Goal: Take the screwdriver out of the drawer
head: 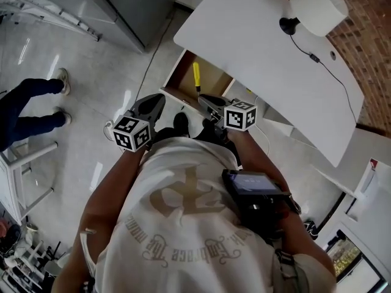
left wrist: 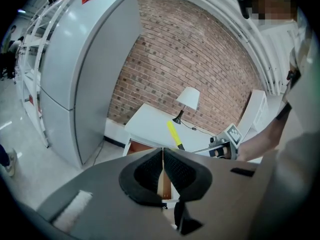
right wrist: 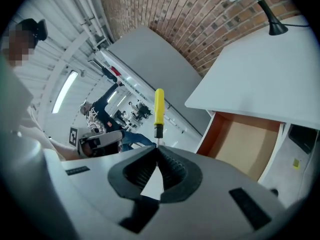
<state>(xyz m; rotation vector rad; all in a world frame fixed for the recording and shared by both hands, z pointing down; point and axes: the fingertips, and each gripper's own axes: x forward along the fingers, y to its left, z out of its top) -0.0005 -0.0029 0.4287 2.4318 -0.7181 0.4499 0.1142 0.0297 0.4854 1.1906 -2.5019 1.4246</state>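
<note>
My right gripper [head: 205, 100] [right wrist: 158, 148] is shut on the thin metal shaft of the screwdriver [head: 197, 77] [right wrist: 159, 106]. The yellow handle sticks out beyond the jaws, over the open drawer [head: 214, 78] [right wrist: 246, 139] with its wooden inside. In the left gripper view the screwdriver [left wrist: 173, 133] appears slanted against the white desk, with the right gripper [left wrist: 216, 147] below and to its right. My left gripper [head: 153, 105] [left wrist: 163, 150] hangs to the left of the drawer, shut, with nothing between its black pads.
The white desk [head: 263, 47] carries a lamp [head: 317, 8] with a black cable. A tall grey cabinet [head: 128, 5] stands to the left against the brick wall [left wrist: 170, 59]. Another person's legs [head: 30, 105] are on the floor at far left.
</note>
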